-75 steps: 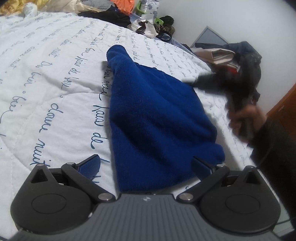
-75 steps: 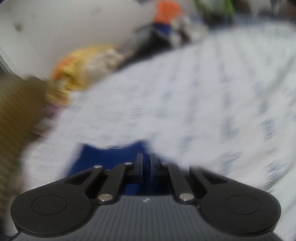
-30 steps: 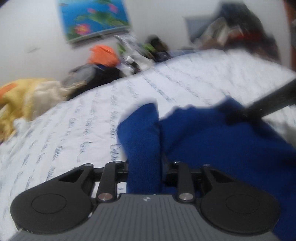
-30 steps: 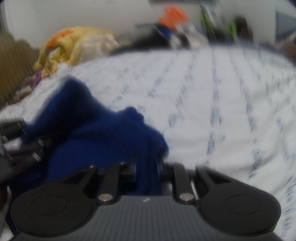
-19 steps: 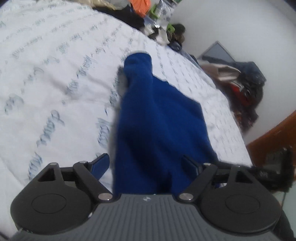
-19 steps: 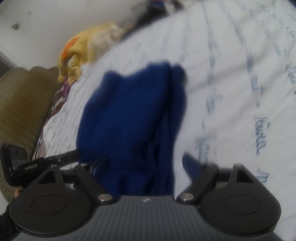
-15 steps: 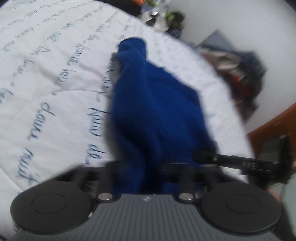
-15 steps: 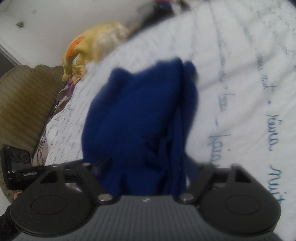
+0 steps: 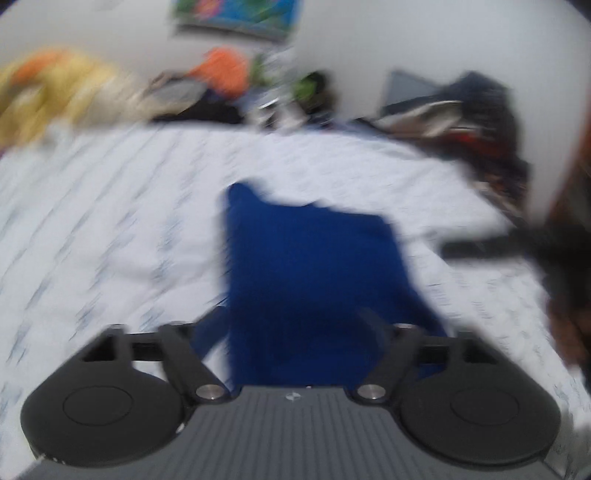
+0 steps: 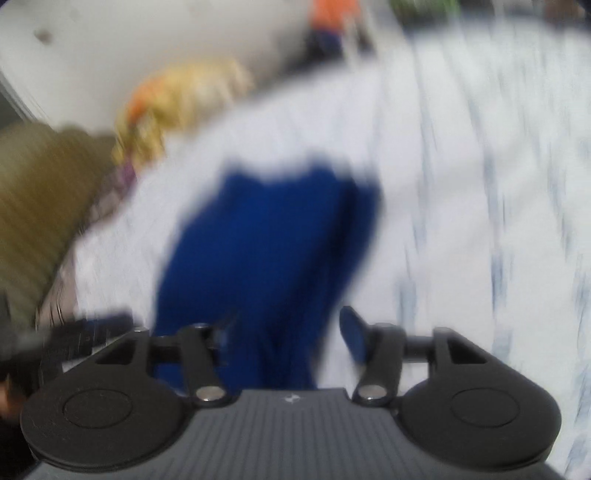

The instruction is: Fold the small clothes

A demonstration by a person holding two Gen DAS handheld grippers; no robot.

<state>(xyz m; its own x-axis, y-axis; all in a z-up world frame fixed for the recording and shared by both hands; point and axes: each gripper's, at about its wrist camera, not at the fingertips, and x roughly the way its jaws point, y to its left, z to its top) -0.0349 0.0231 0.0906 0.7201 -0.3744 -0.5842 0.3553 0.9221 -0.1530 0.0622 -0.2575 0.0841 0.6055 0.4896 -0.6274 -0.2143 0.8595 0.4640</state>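
Blue garment (image 9: pixel 310 273) is lying flat on the white bedspread (image 9: pixel 110 229), which is printed with lines of blue script. Both views are smeared by motion blur, so fine detail is lost.

From the left wrist camera, the garment is sitting toward the near edge of the bed, roughly midway across it, with 1 narrow corner pointing toward the far edge. The left gripper (image 9: pixel 295 328) is hovering over the garment's near end with its 2 fingers spread wide; the cloth is showing in the gap between them, and whether the pads are touching it cannot be told. The right gripper (image 9: pixel 476 249) is showing as a dark bar over the bedspread just beside the garment's right edge.

From the right wrist camera, the garment (image 10: pixel 273 258) is stretching away from the lens. The right gripper (image 10: pixel 288 332) is released too, fingers parted above the cloth's near end. The left gripper (image 10: pixel 85 334) is appearing at the left edge as a dark blur.

Piled clothes (image 9: pixel 221 70) are lining the far edge of the bed, and a colourful picture (image 9: pixel 236 14) is hanging on the wall behind.
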